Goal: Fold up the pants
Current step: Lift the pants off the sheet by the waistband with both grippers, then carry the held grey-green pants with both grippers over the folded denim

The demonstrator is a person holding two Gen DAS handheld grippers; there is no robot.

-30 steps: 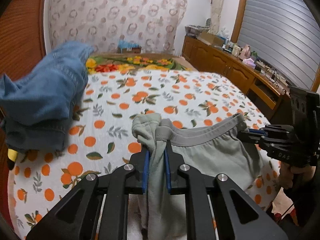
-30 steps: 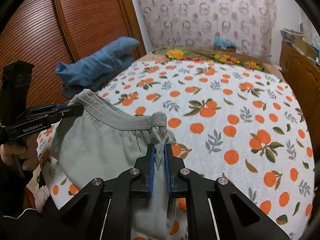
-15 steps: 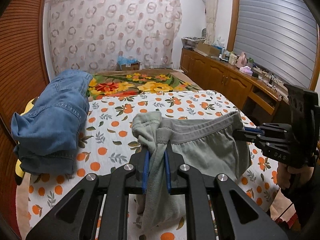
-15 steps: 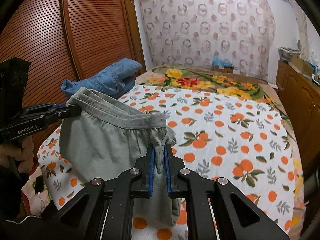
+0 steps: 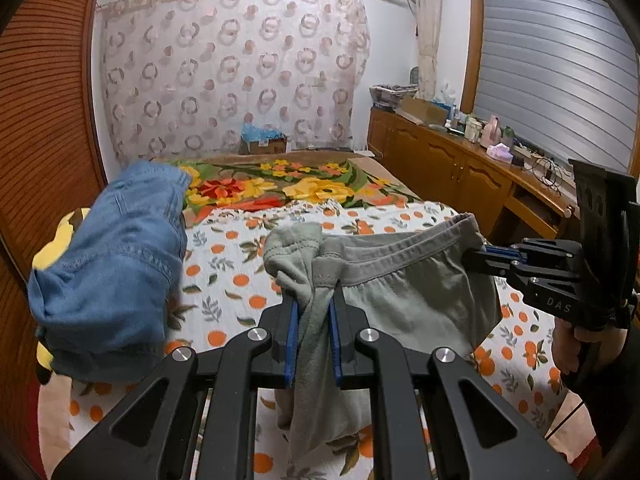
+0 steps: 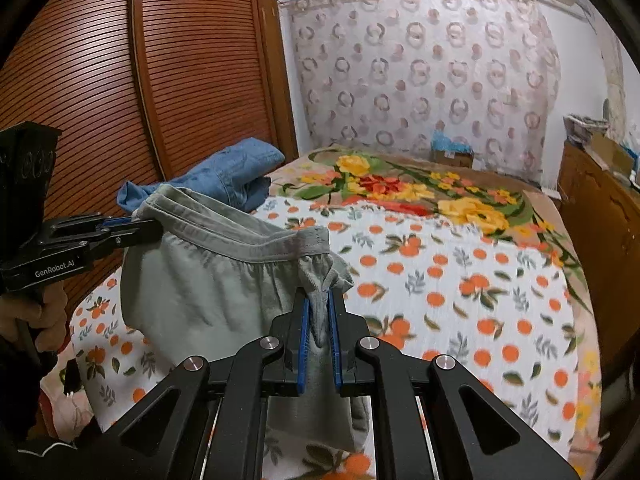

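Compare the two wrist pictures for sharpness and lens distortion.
Left wrist view: mostly sharp; the fisheye bows the wardrobe door and darkens the corners. Right wrist view: same bowing, but the orange-print bedspread smears towards the right edge, while the grey-green pants stay crisp.

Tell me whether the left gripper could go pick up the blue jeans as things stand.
Probably not: the left gripper is shut on the grey pants' waistband, as is the right gripper. The path to the blue jeans looks unobstructed, but it must let go first.
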